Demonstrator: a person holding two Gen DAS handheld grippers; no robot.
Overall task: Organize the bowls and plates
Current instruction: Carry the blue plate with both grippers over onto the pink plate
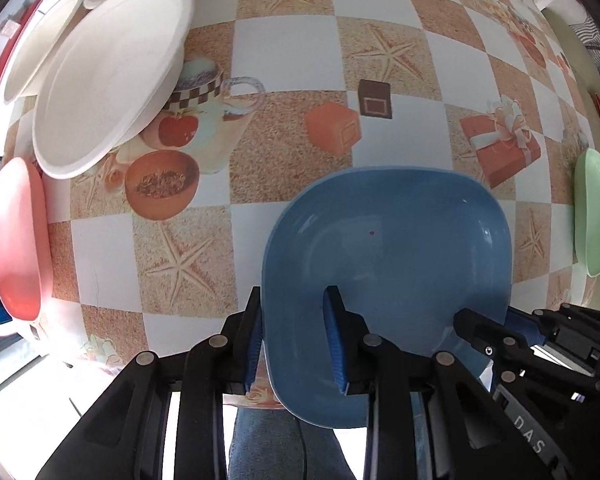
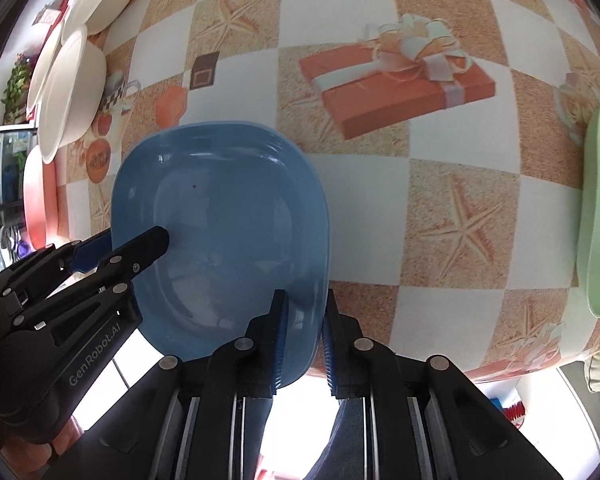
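While clamped by both grippers, blue plate point(image 1: 384, 240) over tbl.

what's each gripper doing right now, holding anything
left gripper: shut on the blue plate, pinching its left rim
right gripper: shut on the same blue plate, at its right rim

A tablecloth point(image 1: 300, 60) covers the table in a checkerboard of white squares and sandy squares bearing starfish point(image 1: 180, 268). Printed motifs include a red gift box with a pale bow point(image 2: 396, 80), a mug with an apple point(image 1: 204, 120), a brown bowl of grain point(image 1: 162, 184) and an orange cube point(image 1: 332, 128). Below the table edge, blue denim point(image 1: 268, 448) is visible. A leafy plant point(image 2: 16, 80) stands in the background.
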